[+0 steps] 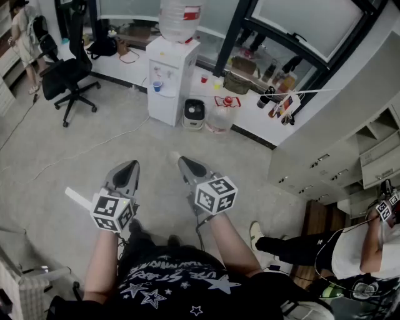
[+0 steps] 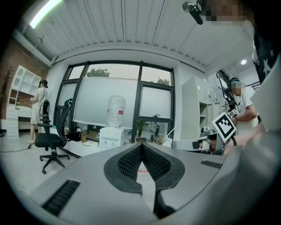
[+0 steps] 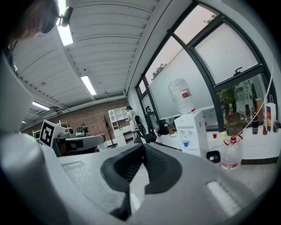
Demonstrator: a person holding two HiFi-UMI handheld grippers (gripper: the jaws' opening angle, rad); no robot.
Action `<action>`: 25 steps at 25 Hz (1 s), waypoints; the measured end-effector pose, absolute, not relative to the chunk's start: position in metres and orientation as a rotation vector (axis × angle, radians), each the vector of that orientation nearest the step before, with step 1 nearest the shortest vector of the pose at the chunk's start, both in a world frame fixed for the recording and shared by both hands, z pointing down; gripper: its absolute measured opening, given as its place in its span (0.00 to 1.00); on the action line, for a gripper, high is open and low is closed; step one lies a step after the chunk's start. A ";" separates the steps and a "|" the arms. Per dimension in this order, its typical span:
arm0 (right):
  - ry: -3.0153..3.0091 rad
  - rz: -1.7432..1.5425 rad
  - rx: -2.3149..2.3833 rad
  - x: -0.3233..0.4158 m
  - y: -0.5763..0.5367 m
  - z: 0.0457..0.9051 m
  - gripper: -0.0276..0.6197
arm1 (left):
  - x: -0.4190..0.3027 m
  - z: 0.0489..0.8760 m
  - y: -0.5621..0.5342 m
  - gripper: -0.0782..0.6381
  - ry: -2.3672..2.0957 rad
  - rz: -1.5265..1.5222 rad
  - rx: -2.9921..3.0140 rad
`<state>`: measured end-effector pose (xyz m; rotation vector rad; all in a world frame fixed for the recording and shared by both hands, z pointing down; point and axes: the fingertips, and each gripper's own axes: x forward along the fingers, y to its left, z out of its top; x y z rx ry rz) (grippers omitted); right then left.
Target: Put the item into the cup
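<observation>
1. Nearest to me, my two forearms reach forward over bare grey floor [image 1: 75, 156]. The left gripper [image 1: 133, 164] and right gripper [image 1: 181, 160] are side by side, close but apart, both pointing away from me.
2. The left gripper [image 2: 141, 145] has its black ribbed pads pressed together with nothing between them. The right gripper [image 3: 142, 145] is likewise pressed together and holds nothing.
3. Near right, a seated person [image 1: 350, 250] stretches a leg across the floor, with a white shoe [image 1: 255, 235] just beside my right arm. That side is cramped.
4. Straight ahead the floor is open, crossed only by a thin cable [image 1: 94, 149].
5. Further on, a white water dispenser [image 1: 170, 81] carries a large bottle [image 1: 181, 19]. A blue cup [image 1: 157, 85] sits in its tap recess. A small bin [image 1: 194, 114] and a clear jug [image 1: 220, 115] stand on the floor to its right.
6. Far left is a black office chair [image 1: 69, 75], with open floor around it.
7. Farthest is a low ledge [image 1: 250, 128] under the windows, with a red cup [image 1: 204, 79] and a yellow cup [image 1: 217, 83] on it. White cabinets [image 1: 337, 156] close off the right side. Another person [image 1: 22, 31] stands at the far left.
8. I cannot tell which cup is the task's, and I cannot make out the item.
</observation>
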<state>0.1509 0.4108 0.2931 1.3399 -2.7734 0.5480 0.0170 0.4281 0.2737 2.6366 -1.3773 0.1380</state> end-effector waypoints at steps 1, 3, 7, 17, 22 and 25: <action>-2.773 0.544 1.340 0.151 0.412 0.292 0.05 | 0.016 0.275 0.428 0.12 -1.388 0.142 2.624; -2.773 0.536 1.337 0.152 0.414 0.291 0.05 | 0.016 0.277 0.428 0.12 -1.404 0.145 2.603; -2.771 0.526 1.324 0.152 0.423 0.292 0.05 | 0.019 0.278 0.435 0.12 -1.403 0.125 2.584; -2.803 0.520 1.309 0.154 0.434 0.287 0.05 | 0.022 0.285 0.450 0.12 -1.418 0.125 2.535; -2.822 0.523 1.288 0.162 0.437 0.288 0.05 | 0.028 0.288 0.452 0.12 -1.441 0.121 2.521; -2.817 0.538 1.250 0.160 0.438 0.294 0.05 | 0.028 0.292 0.453 0.12 -1.452 0.130 2.504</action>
